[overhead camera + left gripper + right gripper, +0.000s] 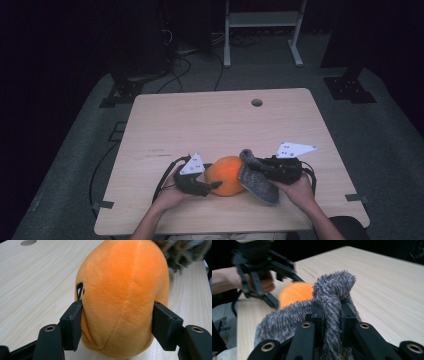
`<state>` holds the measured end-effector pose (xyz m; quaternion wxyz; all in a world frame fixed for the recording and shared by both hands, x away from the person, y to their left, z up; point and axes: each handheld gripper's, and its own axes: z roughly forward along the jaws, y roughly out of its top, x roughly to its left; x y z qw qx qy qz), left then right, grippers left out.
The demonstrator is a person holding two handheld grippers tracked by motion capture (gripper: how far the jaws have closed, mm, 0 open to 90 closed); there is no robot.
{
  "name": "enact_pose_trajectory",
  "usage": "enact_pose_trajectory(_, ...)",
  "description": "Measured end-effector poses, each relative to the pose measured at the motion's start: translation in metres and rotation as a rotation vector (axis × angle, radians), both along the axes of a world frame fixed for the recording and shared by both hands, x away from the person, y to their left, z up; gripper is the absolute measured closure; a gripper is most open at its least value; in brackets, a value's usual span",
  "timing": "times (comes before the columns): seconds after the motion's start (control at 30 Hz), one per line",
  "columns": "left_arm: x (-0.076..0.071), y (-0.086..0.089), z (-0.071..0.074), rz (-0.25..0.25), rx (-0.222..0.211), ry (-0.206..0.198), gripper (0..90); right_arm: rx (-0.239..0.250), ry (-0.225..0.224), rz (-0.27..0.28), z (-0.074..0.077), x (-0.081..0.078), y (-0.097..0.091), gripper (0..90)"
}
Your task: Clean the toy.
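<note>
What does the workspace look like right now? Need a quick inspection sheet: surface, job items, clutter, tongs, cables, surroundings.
Surface: light wooden table, round hole near the far edge.
Job's things: orange plush toy at the near middle; grey fuzzy cover lying against its right side.
Clutter: nothing seen.
Tongs: left tongs clamp the orange plush toy from both sides; right tongs pinch a fold of the grey fuzzy cover.
Cables: a black cable trails from the left tongs over the table; more cables lie on the floor beyond.
Surroundings: dark room, grey floor, white metal frame behind the table.
</note>
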<state>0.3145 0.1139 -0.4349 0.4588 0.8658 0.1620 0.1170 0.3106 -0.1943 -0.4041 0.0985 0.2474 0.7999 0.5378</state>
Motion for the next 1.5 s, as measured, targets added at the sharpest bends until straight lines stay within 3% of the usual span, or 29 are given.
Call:
enact_pose_trajectory(0.07,0.000,0.001,0.000,0.001,-0.003,0.005,33.9,-0.042,-0.015,0.005,-0.003,0.000,0.006,77.0)
enact_pose_trajectory(0.2,-0.001,0.001,0.001,0.002,-0.008,0.008,33.9,-0.070,0.011,-0.042,-0.007,0.008,-0.004,77.1)
enact_pose_trajectory(0.3,0.000,-0.002,0.002,0.007,-0.024,0.016,34.1,-0.033,0.007,-0.038,-0.002,0.004,-0.006,77.1)
enact_pose_trajectory(0.4,-0.001,-0.007,0.004,0.004,-0.028,0.001,35.1,0.013,-0.024,0.025,0.004,-0.003,0.006,77.1)
enact_pose_trajectory(0.47,-0.002,-0.008,0.005,0.002,-0.030,-0.008,35.7,-0.014,-0.033,0.037,0.004,-0.003,0.013,77.0)
enact_pose_trajectory(0.6,-0.001,-0.006,0.006,0.010,-0.060,0.011,36.2,-0.068,-0.025,-0.014,-0.003,0.005,0.006,77.2)
enact_pose_trajectory(0.7,-0.002,-0.009,0.008,0.012,-0.064,0.008,36.5,-0.050,-0.019,-0.032,-0.001,0.003,0.004,77.2)
enact_pose_trajectory(0.8,-0.003,-0.011,0.009,0.013,-0.079,0.005,36.6,-0.004,-0.053,0.017,0.004,-0.004,0.012,77.2)
enact_pose_trajectory(0.87,-0.003,-0.010,0.009,0.022,-0.100,0.016,36.7,-0.023,-0.070,0.026,0.005,-0.004,0.017,77.2)
enact_pose_trajectory(0.97,-0.003,-0.006,0.013,0.033,-0.135,0.019,37.1,-0.043,-0.043,-0.015,-0.001,0.004,0.010,77.3)
enact_pose_trajectory(1.03,-0.004,-0.007,0.015,0.039,-0.131,0.007,37.2,-0.056,-0.020,-0.045,-0.004,0.008,0.005,77.2)
enact_pose_trajectory(1.07,-0.005,-0.008,0.015,0.040,-0.120,-0.004,37.3,-0.064,-0.031,-0.047,-0.004,0.006,0.006,77.2)
enact_pose_trajectory(1.13,-0.006,-0.009,0.015,0.042,-0.116,-0.010,37.6,-0.049,-0.062,-0.025,0.000,0.000,0.011,77.2)
enact_pose_trajectory(1.2,-0.007,-0.011,0.016,0.044,-0.119,-0.008,37.7,0.002,-0.082,0.030,0.006,-0.007,0.020,77.2)
enact_pose_trajectory(1.3,-0.008,-0.011,0.018,0.048,-0.131,-0.016,37.6,-0.025,-0.109,0.053,0.006,-0.011,0.029,77.1)
enact_pose_trajectory(1.4,-0.009,-0.012,0.017,0.041,-0.136,-0.020,37.2,-0.013,-0.048,0.023,-0.002,0.000,0.018,77.1)
enact_pose_trajectory(1.5,-0.008,-0.014,0.015,0.026,-0.136,-0.022,25.9,-0.028,-0.034,0.008,-0.005,0.002,0.013,77.1)
